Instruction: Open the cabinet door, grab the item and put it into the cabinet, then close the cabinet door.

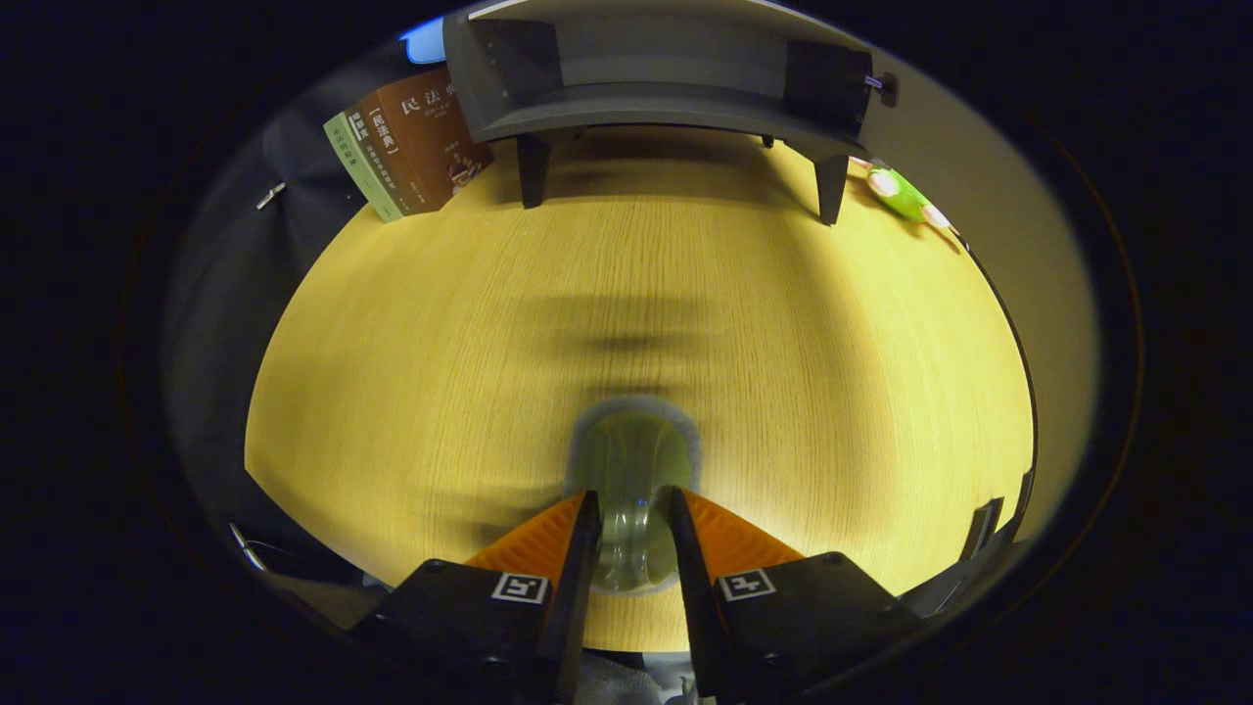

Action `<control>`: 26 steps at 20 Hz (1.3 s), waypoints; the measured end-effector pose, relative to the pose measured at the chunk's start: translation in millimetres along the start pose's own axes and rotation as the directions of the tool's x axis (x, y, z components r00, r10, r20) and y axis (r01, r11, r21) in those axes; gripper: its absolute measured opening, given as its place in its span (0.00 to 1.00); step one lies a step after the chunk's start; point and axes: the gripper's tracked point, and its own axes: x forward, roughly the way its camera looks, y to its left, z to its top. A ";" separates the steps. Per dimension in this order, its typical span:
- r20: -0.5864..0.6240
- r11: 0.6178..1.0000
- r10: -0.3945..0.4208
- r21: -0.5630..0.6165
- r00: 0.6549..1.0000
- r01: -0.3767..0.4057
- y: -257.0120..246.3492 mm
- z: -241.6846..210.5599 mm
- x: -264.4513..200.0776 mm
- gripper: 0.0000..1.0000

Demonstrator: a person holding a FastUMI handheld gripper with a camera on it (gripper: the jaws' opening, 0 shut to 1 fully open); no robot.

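Gripper view: a clear glass (634, 490) stands between the fingers, its long axis running straight ahead along them, mouth toward the cabinet (658, 73). The gripper (632, 524) is clamped on the glass, both fingers pressing its sides, above the desk (411, 343) near its front edge. The cabinet stands open at the far edge; books (406, 147) lie at the far left corner, a green toy (903, 194) at the far right.
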 end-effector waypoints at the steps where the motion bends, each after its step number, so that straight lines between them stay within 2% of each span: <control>1: -0.004 1.000 0.015 -0.011 1.000 -0.015 1.9 -0.3 -0.6 0.48; 3: -0.023 0.999 0.010 -0.045 1.000 -0.011 1.4 -3.6 -1.5 0.21; 5: -0.013 0.999 0.000 -0.054 1.000 -0.001 0.8 -3.3 1.7 0.20; 6: -0.021 0.998 0.007 -0.061 1.000 -0.008 2.5 -3.2 -1.8 0.07; 12: 0.038 0.999 0.012 -0.052 0.999 -0.010 5.6 13.7 -38.8 0.07; 18: 0.175 0.998 0.025 -0.057 0.984 -0.015 5.8 66.5 -96.0 0.07; 23: 0.344 0.998 0.036 -0.058 0.938 -0.017 -2.7 142.6 -149.3 0.07; 26: 0.456 0.997 0.051 -0.072 0.889 -0.021 -5.5 205.4 -185.6 0.07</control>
